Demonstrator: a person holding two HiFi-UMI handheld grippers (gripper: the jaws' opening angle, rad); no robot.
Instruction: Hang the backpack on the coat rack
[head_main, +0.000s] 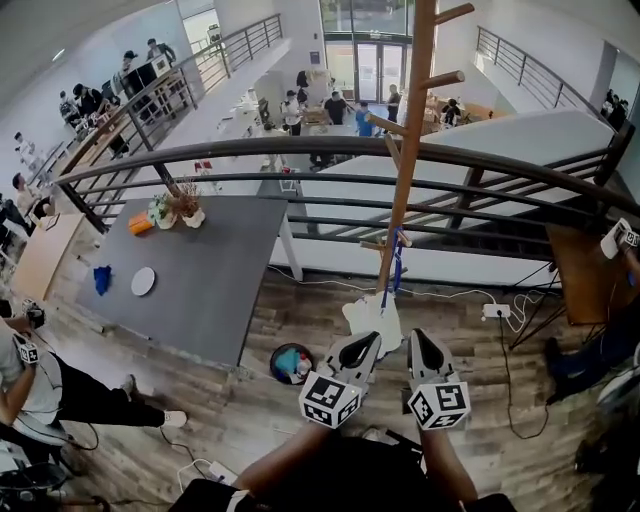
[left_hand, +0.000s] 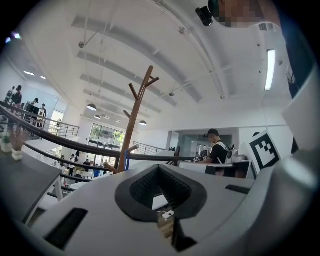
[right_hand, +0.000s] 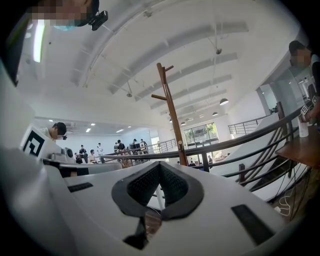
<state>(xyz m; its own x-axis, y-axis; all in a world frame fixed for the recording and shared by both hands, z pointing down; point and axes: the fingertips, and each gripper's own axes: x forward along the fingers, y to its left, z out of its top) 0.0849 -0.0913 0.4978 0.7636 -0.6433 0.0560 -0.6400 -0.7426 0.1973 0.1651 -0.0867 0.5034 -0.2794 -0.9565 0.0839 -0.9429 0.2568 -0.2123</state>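
The wooden coat rack (head_main: 405, 170) stands in front of the railing, its pegs high up and its pale base (head_main: 372, 320) on the wood floor. My left gripper (head_main: 372, 340) and right gripper (head_main: 415, 338) are side by side just short of that base, both pointing at it. Both are shut, with nothing showing between the jaws. The rack rises ahead in the left gripper view (left_hand: 131, 130), beyond the left gripper (left_hand: 160, 167). It also rises ahead in the right gripper view (right_hand: 172, 120), beyond the right gripper (right_hand: 160, 165). A dark shape under my arms at the bottom edge cannot be identified. No backpack is clearly visible.
A dark curved railing (head_main: 300, 150) runs behind the rack. A grey table (head_main: 210, 270) stands to the left, with a round bin (head_main: 291, 363) by its corner. Cables and a power strip (head_main: 497, 311) lie to the right near a wooden desk (head_main: 585, 270). A person (head_main: 40, 390) sits far left.
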